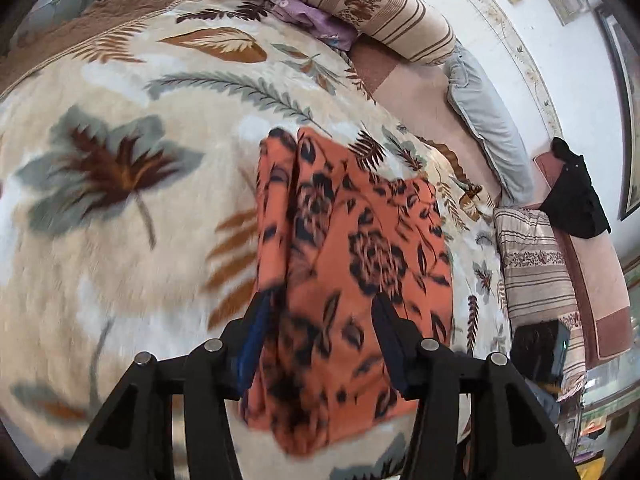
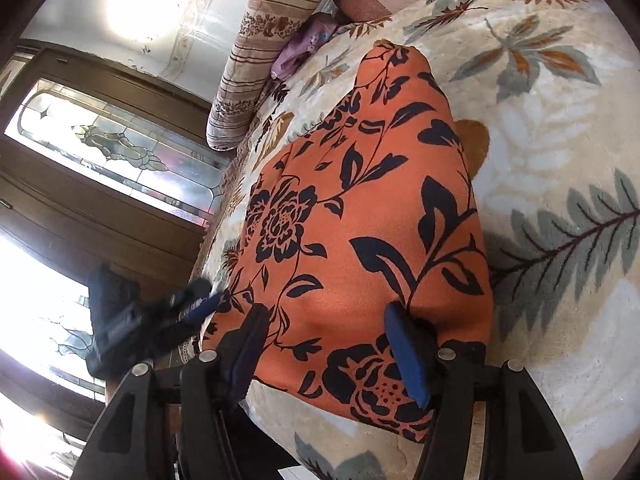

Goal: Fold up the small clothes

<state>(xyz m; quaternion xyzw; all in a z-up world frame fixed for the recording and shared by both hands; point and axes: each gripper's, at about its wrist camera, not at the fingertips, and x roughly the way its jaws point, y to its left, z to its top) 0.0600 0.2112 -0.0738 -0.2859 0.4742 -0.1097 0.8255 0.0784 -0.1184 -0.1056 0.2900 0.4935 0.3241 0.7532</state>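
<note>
An orange cloth [image 1: 352,240] with a dark flower print lies on a bed, on a cream blanket [image 1: 120,200] patterned with grey and brown leaves. In the left wrist view the left tongs [image 1: 320,304] stand apart above the cloth's near end, blue pads [image 1: 250,348] facing inward, with cloth showing in the gap between them; the cloth is blurred there and it cannot be told whether either finger touches it. A long fold or ridge runs along the cloth's left side, and its far end narrows to two points. In the right wrist view the right tongs [image 2: 326,320] also stand apart over the cloth [image 2: 360,220], which lies fairly flat and smooth, its near edge close to the blanket's [image 2: 560,140] edge; whether the fingers rest on the cloth cannot be told. The left tongs [image 2: 196,304] show blurred at the cloth's left edge in this view. A striped bolster [image 1: 360,4] lies along the far side of the bed, with a purple cloth [image 1: 316,20] tucked beside it, and a grey pillow [image 1: 488,128] lies near the wall. A black garment [image 1: 576,196] hangs over a pink surface at the right. A wooden door with leaded glass [image 2: 112,148] stands beyond the bed
</note>
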